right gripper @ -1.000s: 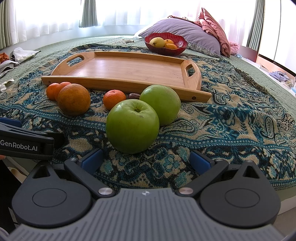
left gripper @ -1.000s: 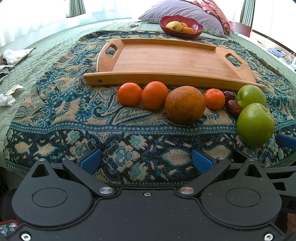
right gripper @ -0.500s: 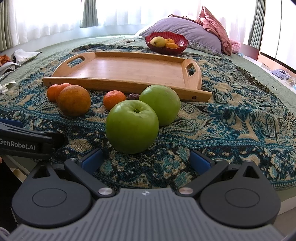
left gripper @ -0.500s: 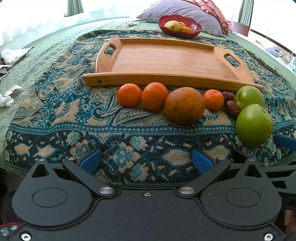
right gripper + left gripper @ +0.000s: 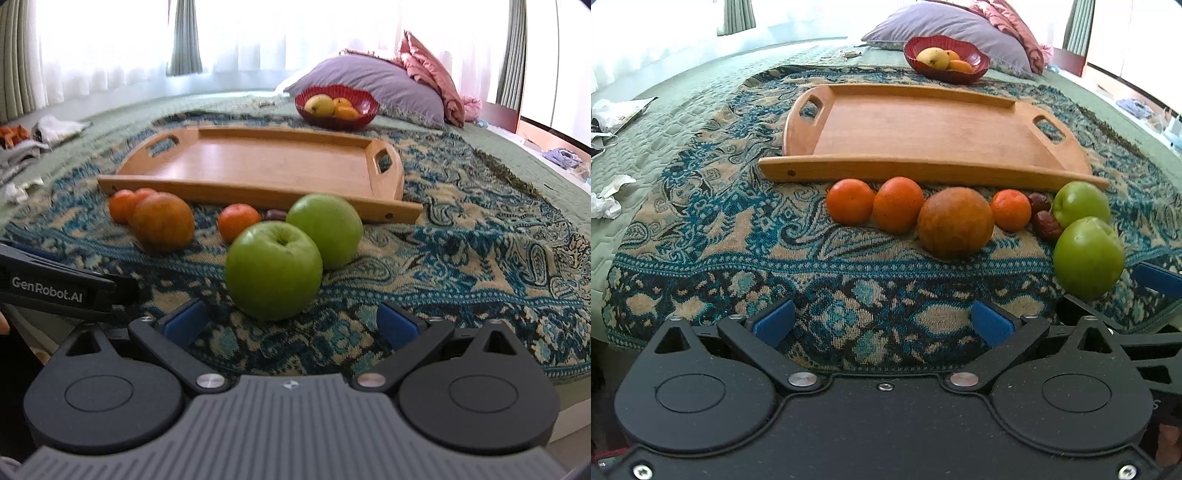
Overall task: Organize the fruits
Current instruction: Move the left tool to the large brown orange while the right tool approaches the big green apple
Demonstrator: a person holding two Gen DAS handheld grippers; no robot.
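A row of fruit lies on the patterned blanket before an empty wooden tray (image 5: 923, 125) (image 5: 258, 166): two oranges (image 5: 850, 201) (image 5: 898, 204), a large brownish orange (image 5: 955, 227) (image 5: 164, 221), a small tangerine (image 5: 1011, 209) (image 5: 238, 221), two dark dates (image 5: 1046, 225) and two green apples (image 5: 1087, 256) (image 5: 1080, 203). My left gripper (image 5: 882, 325) is open, low at the blanket's near edge, short of the fruit. My right gripper (image 5: 290, 321) is open just in front of the nearer green apple (image 5: 273, 271); the second apple (image 5: 327, 229) sits behind it.
A red bowl (image 5: 947, 59) (image 5: 337, 107) with yellow and orange fruit stands behind the tray, by a purple pillow (image 5: 369, 86). Crumpled paper (image 5: 607, 199) and clutter lie at the left on the green quilt. The left gripper's body (image 5: 55, 288) shows at the right view's left edge.
Both views have tilted and risen slightly, so the tray and fruit sit lower in frame. The fruit has not moved and both grippers stay open.
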